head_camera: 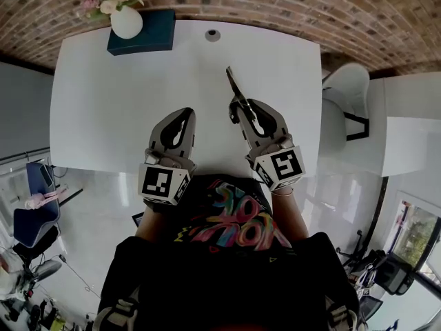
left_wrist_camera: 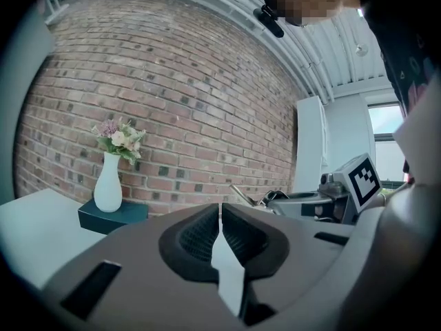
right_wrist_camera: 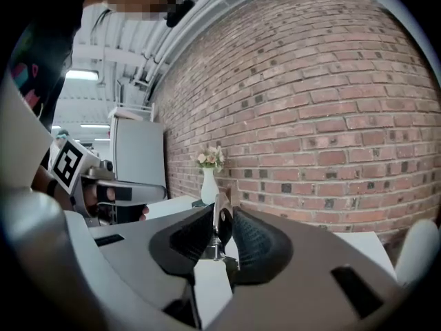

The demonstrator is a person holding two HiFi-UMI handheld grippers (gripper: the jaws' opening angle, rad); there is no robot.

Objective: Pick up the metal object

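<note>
The metal object (head_camera: 236, 88) is a slim, pointed silver tool. It sticks forward out of my right gripper (head_camera: 238, 110), which is shut on it and held above the white table (head_camera: 103, 102). In the right gripper view the metal object (right_wrist_camera: 220, 216) stands upright, pinched between the dark ribbed pads (right_wrist_camera: 256, 243). My left gripper (head_camera: 183, 114) hovers to the left of it, with its jaws together and nothing between them. From the left gripper view, the left gripper (left_wrist_camera: 220, 212) is level, and the right gripper (left_wrist_camera: 303, 202) shows beside it with the metal object (left_wrist_camera: 242, 194) pointing at the brick wall.
A white vase of flowers (head_camera: 126, 21) stands on a dark teal box (head_camera: 148, 33) at the table's far left corner. A small round disc (head_camera: 213, 35) lies near the far edge. A white chair (head_camera: 348, 88) stands to the right. A brick wall runs behind the table.
</note>
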